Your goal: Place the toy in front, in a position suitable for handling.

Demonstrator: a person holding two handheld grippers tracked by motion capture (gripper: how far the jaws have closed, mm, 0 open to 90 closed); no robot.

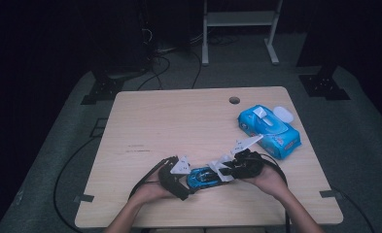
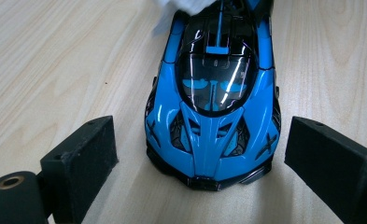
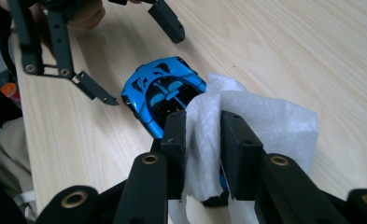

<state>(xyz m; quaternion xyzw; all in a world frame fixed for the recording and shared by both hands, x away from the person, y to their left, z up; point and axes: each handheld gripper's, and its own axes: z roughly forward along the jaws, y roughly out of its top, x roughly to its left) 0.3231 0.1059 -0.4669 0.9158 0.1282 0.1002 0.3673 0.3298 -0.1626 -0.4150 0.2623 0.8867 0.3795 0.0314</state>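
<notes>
While the left gripper stands with its jaws spread wide on either side of the blue toy car, its pads clear of the bodywork, the right gripper has its jaws closed on a folded white wipe and brings it down onto the car's rear. The car sits on the wooden table directly ahead of the left gripper, nose toward it and between its open jaws; from the right gripper it lies just beyond the jaw tips, with the wipe draped over its tail. Farther off, beyond the right gripper, a blue pack of wet wipes lies with its lid flipped up.

My reading is that the step in hand is wiping the car clean, with the cloth only now meeting the body. Since the car stands loose on its wheels, the next move probably calls for the left gripper to close on the front flanks and steady it, or at least block it from rolling. The right gripper can then draw the wipe along the roof toward the nose with light pressure.
</notes>
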